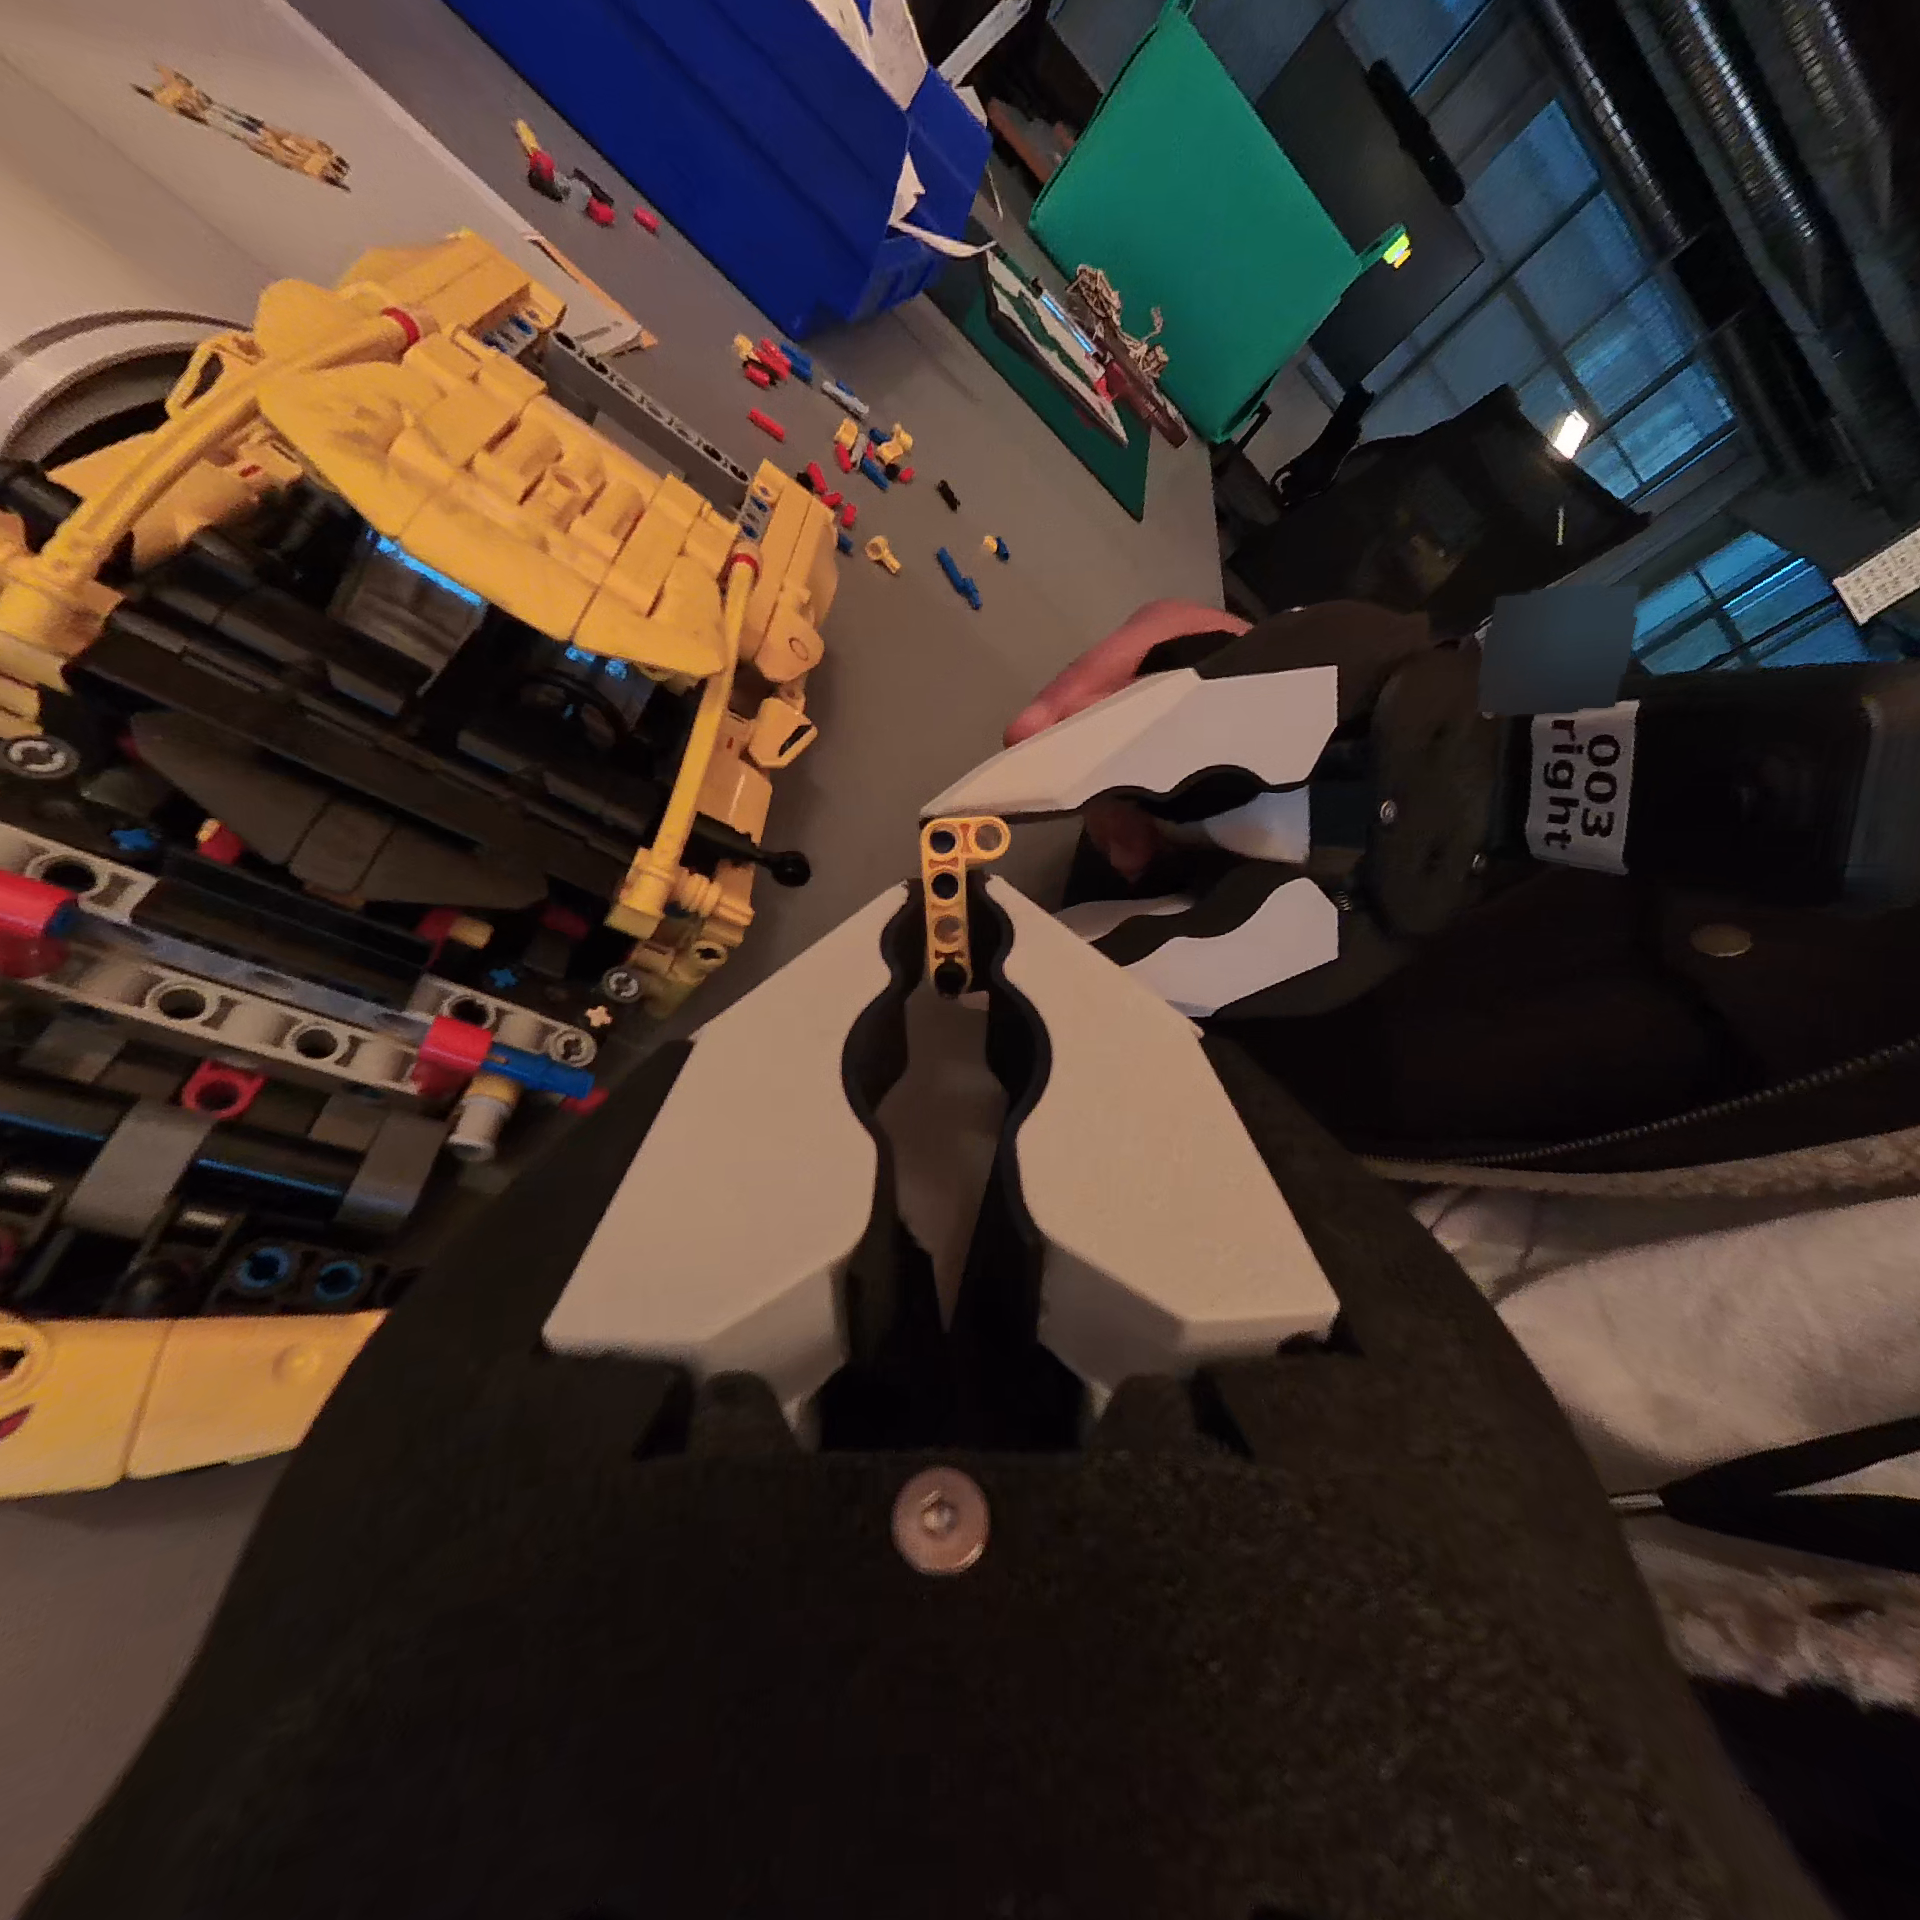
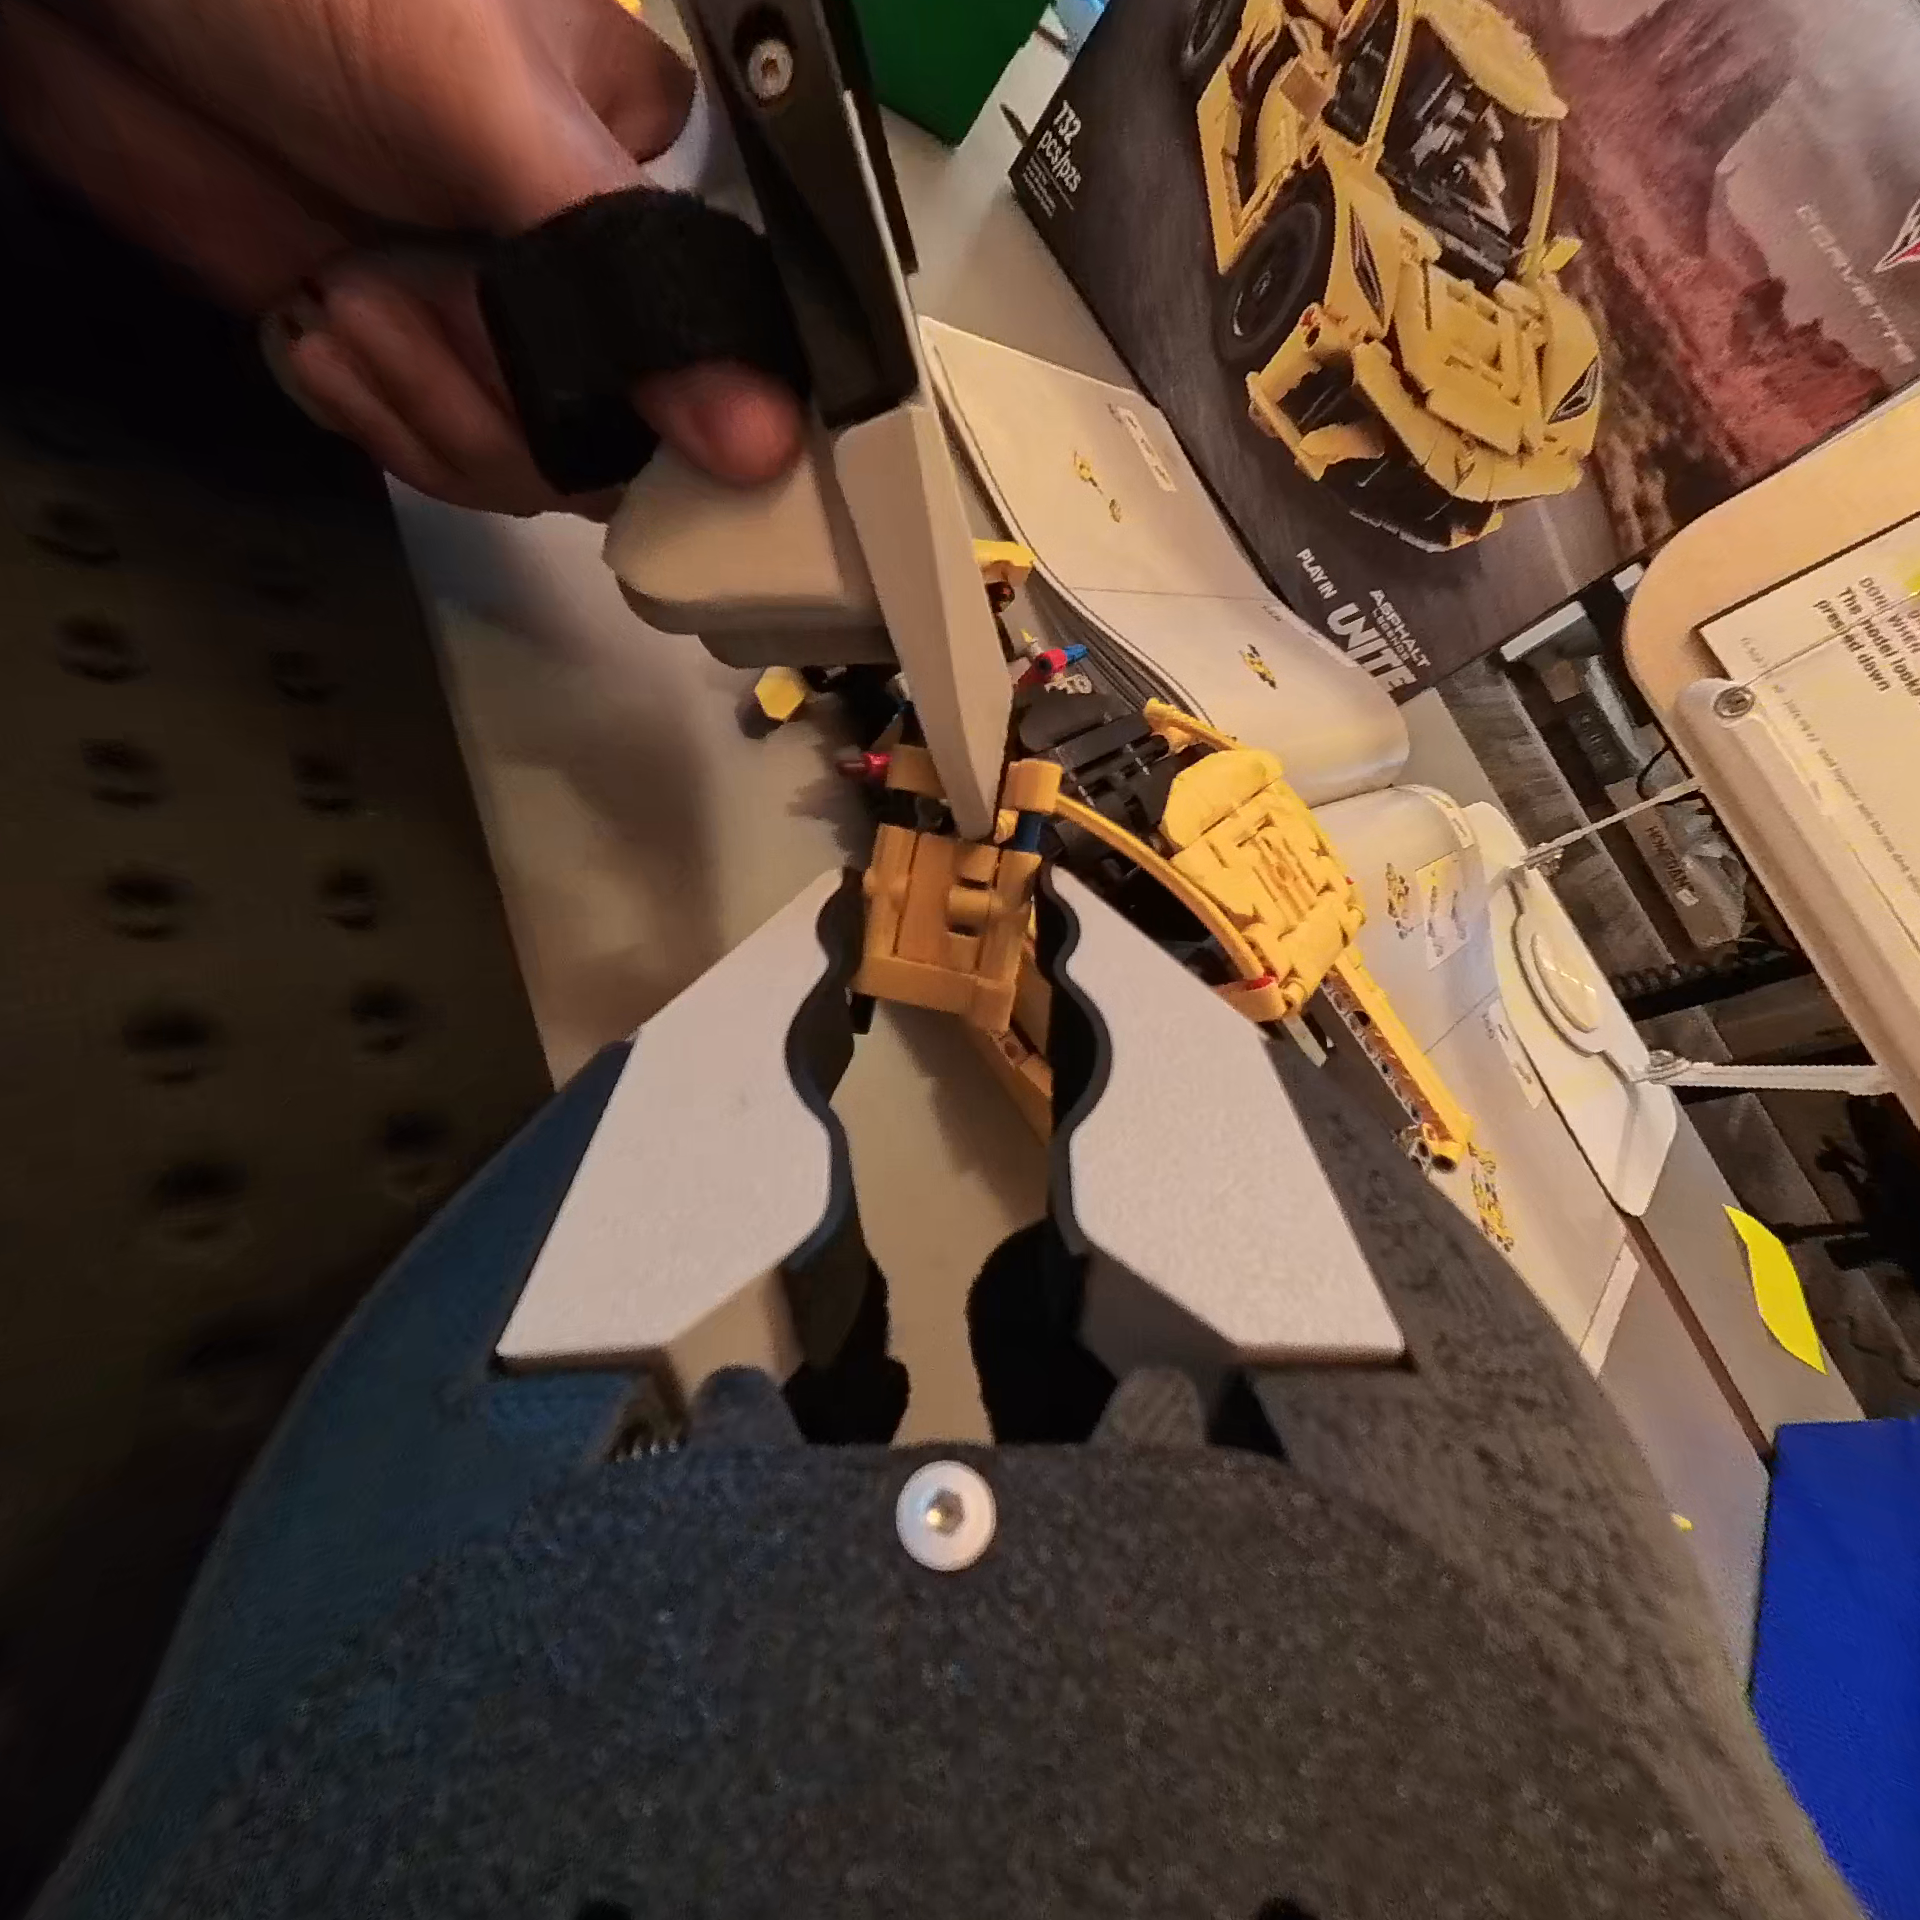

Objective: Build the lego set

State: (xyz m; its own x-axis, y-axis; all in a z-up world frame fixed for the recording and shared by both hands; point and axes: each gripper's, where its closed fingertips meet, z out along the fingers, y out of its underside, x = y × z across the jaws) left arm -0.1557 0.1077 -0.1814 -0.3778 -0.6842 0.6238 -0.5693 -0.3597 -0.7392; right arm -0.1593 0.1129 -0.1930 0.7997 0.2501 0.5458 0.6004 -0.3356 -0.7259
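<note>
Clamping yellow L-beam, left gripper jaws; right gripper jaws apart (car beyond).

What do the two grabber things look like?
Both have pale grey, wedge-shaped fingers with wavy black inner edges, on a dark, rough body with a silver screw. The right gripper carries a white label. The left gripper has a black strap looped round the person's finger.

Workshop-like lab, grey worktable, blue storage bins, exposed ceiling ducts, dark windows
</note>
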